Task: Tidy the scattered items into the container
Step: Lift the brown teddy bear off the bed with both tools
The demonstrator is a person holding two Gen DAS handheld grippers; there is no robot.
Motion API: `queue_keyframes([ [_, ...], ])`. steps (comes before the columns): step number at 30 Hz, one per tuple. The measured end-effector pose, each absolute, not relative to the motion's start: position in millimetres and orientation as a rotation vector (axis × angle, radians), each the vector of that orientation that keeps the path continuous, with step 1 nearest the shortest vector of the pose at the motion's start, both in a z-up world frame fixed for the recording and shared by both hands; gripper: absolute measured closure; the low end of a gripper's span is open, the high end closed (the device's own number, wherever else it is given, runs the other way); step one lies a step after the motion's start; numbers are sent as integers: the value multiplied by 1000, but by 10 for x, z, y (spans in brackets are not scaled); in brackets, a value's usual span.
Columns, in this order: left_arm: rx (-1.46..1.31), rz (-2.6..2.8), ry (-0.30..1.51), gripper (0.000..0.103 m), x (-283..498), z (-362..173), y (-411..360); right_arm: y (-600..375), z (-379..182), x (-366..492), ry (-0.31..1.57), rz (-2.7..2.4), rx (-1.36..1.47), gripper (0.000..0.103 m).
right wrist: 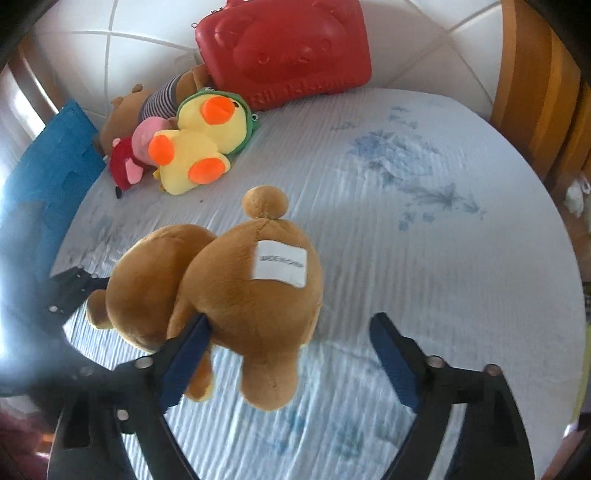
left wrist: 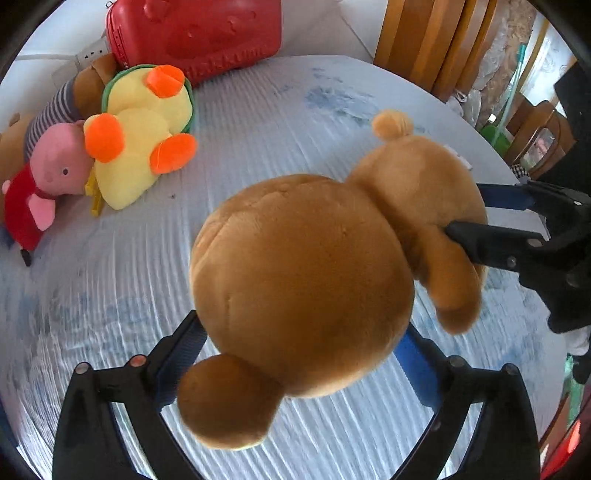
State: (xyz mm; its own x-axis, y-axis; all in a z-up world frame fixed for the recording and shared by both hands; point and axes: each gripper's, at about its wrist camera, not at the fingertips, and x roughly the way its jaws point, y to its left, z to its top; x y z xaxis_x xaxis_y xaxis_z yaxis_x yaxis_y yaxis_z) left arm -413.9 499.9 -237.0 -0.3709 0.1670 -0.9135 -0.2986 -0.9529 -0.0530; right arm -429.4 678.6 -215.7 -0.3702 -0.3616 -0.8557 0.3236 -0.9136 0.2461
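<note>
A white tiled wall (right wrist: 155,33) rises beyond the bed (right wrist: 424,258); wooden posts (right wrist: 532,92) stand right; glare washes in left.

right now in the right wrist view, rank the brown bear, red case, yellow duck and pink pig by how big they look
1. brown bear, though it is nearest the camera, so that inflates it
2. red case
3. yellow duck
4. pink pig, partly hidden behind the duck, so its true size is unsure
</note>
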Motion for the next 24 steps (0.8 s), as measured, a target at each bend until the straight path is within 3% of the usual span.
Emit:
queue_keyframes([
  [5,-1523,2441,202,13,-4209,-2317,4965,6796,-2244,-4436,-131,-2251,1418,13],
  [6,-1512,2461,205,15,-4233,-2305,4956,6778,-2271,-4465,-156,-2236,1412,19],
  [8,-1503,2491,201,18,-4258,-2255,4937,6727,-2274,-4496,-238,-2203,1371,49],
  [11,-1505,2508,182,20,-4232,-2204,4885,6569,-2157,-4436,-123,-2255,1334,52],
  [24,-1412,2699,166,20,-3539,-1534,4438,6089,-1543,-3979,10,-2232,1180,54],
])
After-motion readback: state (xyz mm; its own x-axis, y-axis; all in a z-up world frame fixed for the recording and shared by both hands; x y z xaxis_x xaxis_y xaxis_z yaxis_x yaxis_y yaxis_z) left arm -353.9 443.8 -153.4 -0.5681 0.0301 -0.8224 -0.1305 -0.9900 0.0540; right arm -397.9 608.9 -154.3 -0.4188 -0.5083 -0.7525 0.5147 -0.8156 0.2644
